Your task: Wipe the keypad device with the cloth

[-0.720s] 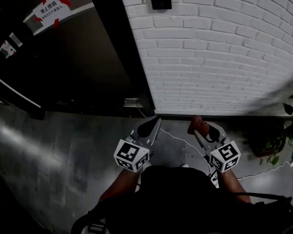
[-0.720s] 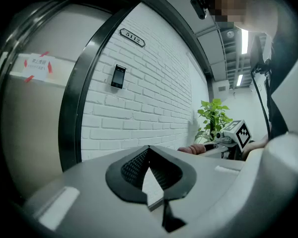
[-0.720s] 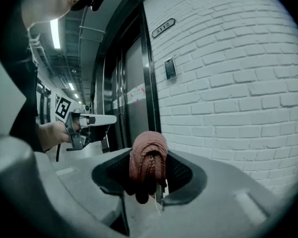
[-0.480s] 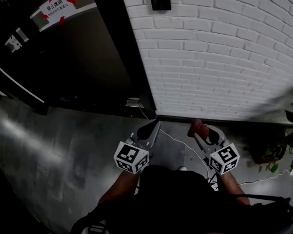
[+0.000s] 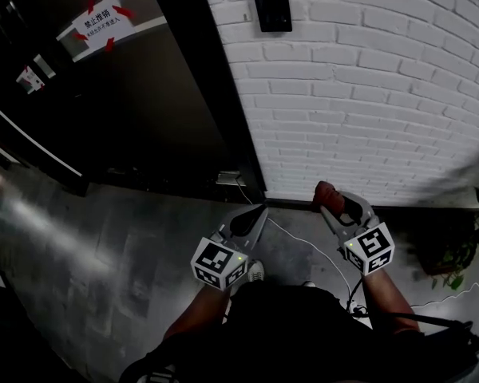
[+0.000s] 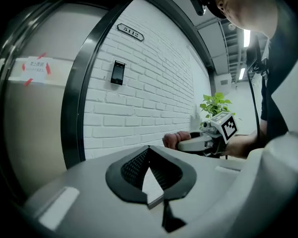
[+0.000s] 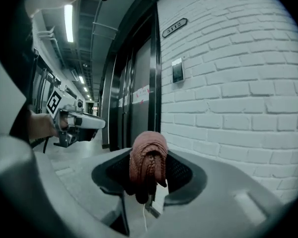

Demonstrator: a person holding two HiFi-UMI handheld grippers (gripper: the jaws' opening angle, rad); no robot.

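Left gripper view: plate (image 6: 130, 32) reads 5112; left gripper (image 6: 149, 148) closed, empty; right gripper (image 7: 149, 163) clamps cloth (image 7: 148, 150).

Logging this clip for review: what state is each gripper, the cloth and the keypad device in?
Left gripper: shut, empty.
Right gripper: shut on the cloth.
Cloth: bunched up, hanging between the right gripper's jaws.
Keypad device: mounted on the brick wall, untouched.
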